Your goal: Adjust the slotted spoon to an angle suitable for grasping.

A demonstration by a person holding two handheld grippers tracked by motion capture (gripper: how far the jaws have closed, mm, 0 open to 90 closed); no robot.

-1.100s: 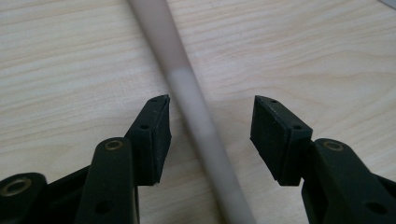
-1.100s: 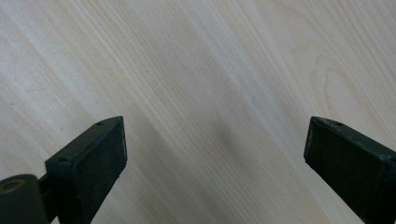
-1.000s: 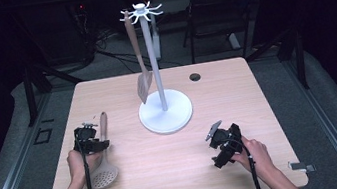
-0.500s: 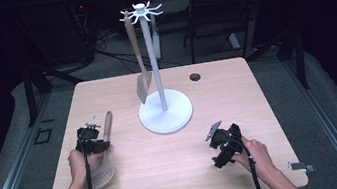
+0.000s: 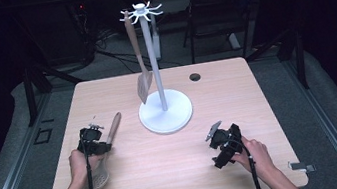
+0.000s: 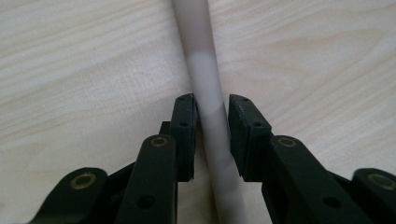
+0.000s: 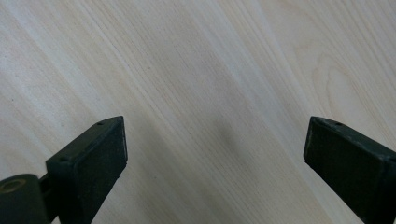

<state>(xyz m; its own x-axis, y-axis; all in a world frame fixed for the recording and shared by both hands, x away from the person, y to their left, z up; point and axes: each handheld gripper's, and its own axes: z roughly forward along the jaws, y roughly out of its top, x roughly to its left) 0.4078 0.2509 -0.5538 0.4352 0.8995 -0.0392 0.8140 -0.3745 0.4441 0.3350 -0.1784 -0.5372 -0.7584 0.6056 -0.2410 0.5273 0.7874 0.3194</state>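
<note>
**Skimmer handle tips up in the left gripper**

In the lower left of the high view, the left gripper pinches the handle of a slotted skimmer. The left gripper view shows both black jaws pressed against the pale shaft of the skimmer, one on each side. Compared with a second ago, the wooden handle end now points further toward the upper right of the frame, and the perforated head lies closer to the person's left hand at the bottom left, partly hidden by it. The gripper itself sits nearly where it was.

The right gripper, lower right of centre, has not moved; its jaws stand wide apart over bare table.

In the middle of the table stands a white rack, with a spatula hanging from its upper hooks, unchanged.
</note>
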